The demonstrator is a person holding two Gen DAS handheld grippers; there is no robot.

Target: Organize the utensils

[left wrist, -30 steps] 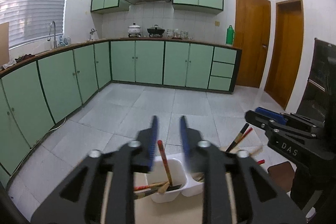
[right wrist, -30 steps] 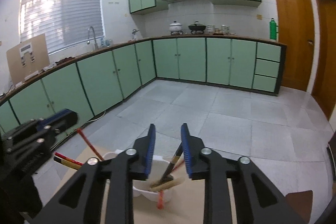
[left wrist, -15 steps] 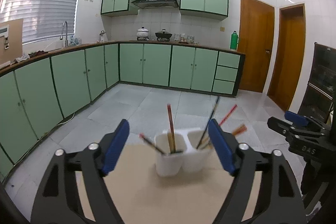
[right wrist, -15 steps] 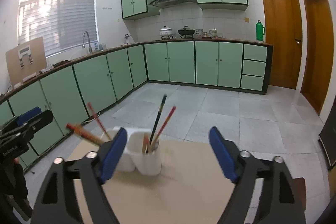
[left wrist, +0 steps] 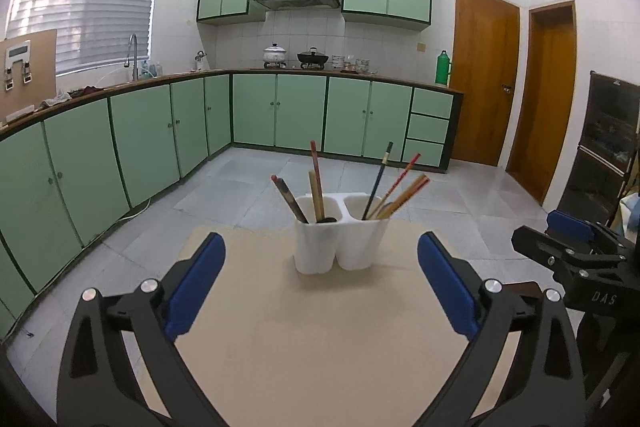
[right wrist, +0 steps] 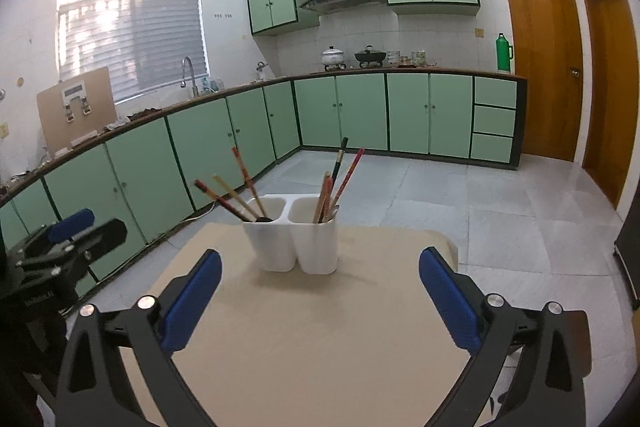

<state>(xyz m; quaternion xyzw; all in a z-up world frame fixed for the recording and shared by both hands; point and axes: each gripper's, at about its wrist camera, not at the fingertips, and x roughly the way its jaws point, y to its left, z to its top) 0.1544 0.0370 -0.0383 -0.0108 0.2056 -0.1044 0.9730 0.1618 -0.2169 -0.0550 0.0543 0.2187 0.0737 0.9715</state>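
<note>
A white two-compartment utensil holder [left wrist: 340, 241] stands upright near the far edge of the tan table [left wrist: 312, 339]; it also shows in the right wrist view [right wrist: 294, 241]. Both compartments hold chopsticks [left wrist: 316, 183] and a dark utensil, leaning outward [right wrist: 344, 175]. My left gripper [left wrist: 320, 287] is open and empty, well short of the holder. My right gripper [right wrist: 320, 295] is open and empty, also short of it. Each gripper appears at the side of the other's view: the right [left wrist: 576, 255], the left [right wrist: 68, 239].
The table ends just behind the holder, with grey tiled floor [left wrist: 440, 195] beyond. Green cabinets [left wrist: 120, 155] run along the left and back walls. A dark cabinet [left wrist: 608, 147] stands at the right.
Both grippers were shut close over the holder a second ago. They have opened wide and drawn back and up. The chopsticks now stand in the holder, apart from both grippers.
</note>
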